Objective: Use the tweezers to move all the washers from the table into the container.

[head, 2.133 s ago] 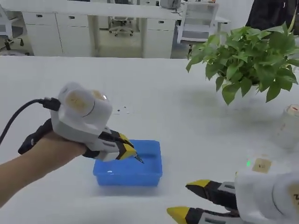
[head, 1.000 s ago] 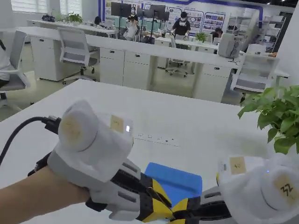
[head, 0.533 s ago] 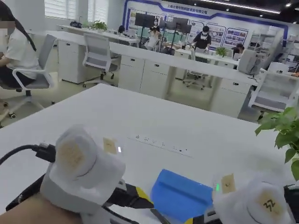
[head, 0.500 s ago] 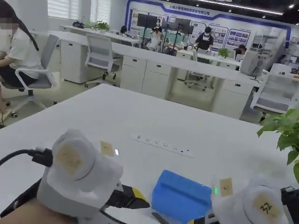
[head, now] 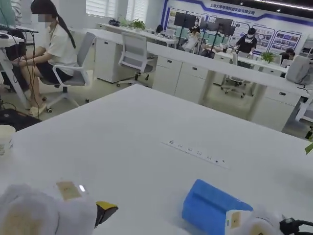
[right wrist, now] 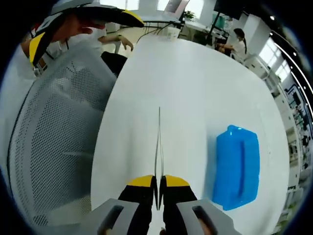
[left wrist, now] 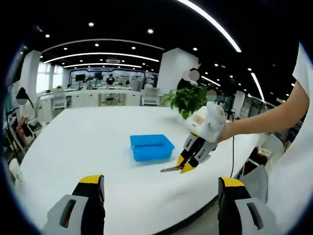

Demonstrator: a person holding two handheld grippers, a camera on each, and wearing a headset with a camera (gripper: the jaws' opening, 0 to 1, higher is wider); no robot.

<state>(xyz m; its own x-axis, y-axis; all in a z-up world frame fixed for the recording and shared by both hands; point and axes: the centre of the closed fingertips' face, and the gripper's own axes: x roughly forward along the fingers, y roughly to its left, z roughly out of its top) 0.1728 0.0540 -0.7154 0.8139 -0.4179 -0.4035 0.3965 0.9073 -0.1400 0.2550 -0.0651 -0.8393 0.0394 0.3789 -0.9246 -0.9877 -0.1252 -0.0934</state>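
Container is the blue tub, sitting open on the white table close to my edge, I guess so each drop is a short trip. My left gripper hangs off to the side with its jaws wide apart and nothing in them, probably just to stay out of the way. My right gripper has its jaws squeezed together on the tweezers, thin tips pointing out over bare table beside the tub. Washers are too small to make out from here.
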